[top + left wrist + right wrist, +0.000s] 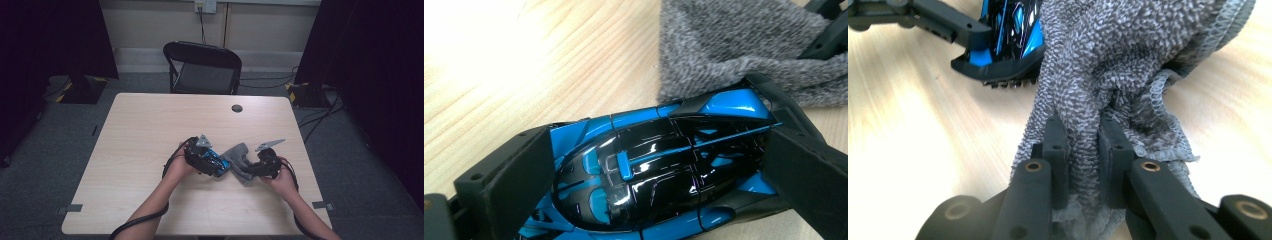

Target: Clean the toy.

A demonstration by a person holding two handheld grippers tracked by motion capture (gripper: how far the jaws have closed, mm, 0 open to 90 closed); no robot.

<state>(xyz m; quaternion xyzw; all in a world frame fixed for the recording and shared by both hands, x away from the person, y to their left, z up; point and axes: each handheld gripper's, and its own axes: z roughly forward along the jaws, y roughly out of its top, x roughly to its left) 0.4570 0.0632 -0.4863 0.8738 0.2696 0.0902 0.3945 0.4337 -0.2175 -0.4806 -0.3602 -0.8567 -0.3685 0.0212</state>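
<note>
Right gripper (1083, 145) pinches grey cloth (1128, 60) touching toy car (1008, 30), mid-table (150, 120).

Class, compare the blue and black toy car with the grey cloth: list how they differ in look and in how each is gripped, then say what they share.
The toy car is hard, glossy, blue and black; the grey cloth is soft, knitted and matt. The left claw spans the car's whole body between wide-set jaws; the right claw pinches only a bunched fold of the cloth. The car keeps its shape; the cloth lies crumpled. Shared: both are held and touch over the table.
</note>
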